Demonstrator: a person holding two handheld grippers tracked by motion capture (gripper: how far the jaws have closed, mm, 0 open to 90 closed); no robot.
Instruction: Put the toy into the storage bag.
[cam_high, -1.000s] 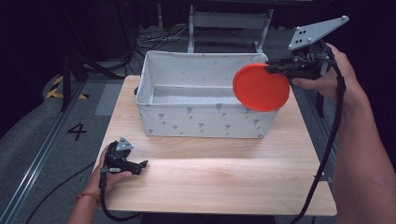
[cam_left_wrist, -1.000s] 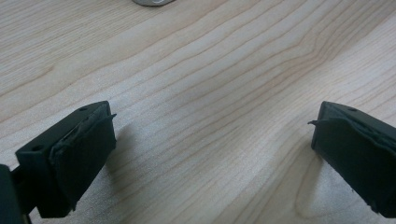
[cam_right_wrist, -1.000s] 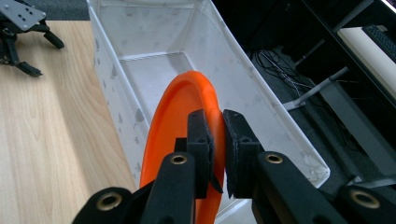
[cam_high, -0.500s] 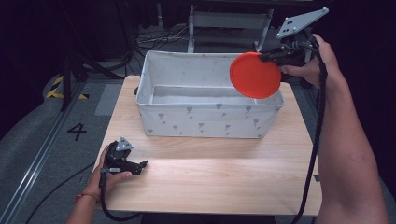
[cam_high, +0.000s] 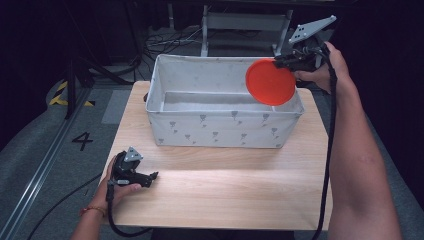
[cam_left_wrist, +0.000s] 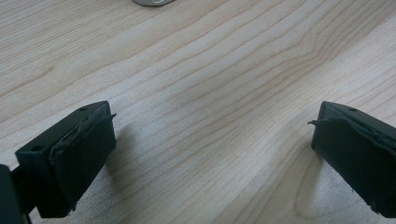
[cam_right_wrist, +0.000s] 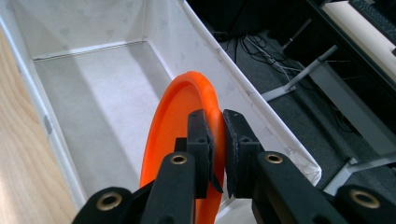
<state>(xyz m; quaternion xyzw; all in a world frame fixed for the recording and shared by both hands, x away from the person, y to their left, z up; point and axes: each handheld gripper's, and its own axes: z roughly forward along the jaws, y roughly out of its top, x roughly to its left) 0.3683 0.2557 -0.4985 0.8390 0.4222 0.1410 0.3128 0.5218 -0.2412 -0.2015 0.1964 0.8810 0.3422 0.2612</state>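
Note:
An orange plate (cam_high: 270, 82) hangs on edge over the right end of the white fabric bin (cam_high: 220, 131). My right gripper (cam_high: 280, 61) is shut on its rim, and in the right gripper view the two black jaws pinch the plate (cam_right_wrist: 180, 126) above the bin's grey floor (cam_right_wrist: 93, 107). My left gripper (cam_high: 152, 176) rests low on the wooden table (cam_high: 235, 185) near its front left corner. Its jaws stand wide open with bare wood (cam_left_wrist: 210, 116) between them.
The bin takes up the far half of the table. Beyond it stand a metal frame (cam_high: 245, 25) and cables on the dark floor. A grey floor mat with a number 4 (cam_high: 82, 141) lies to the left.
My right gripper has carried the orange plate leftward and down, from beside the bin's right end to over its inside. The left gripper has stayed put.

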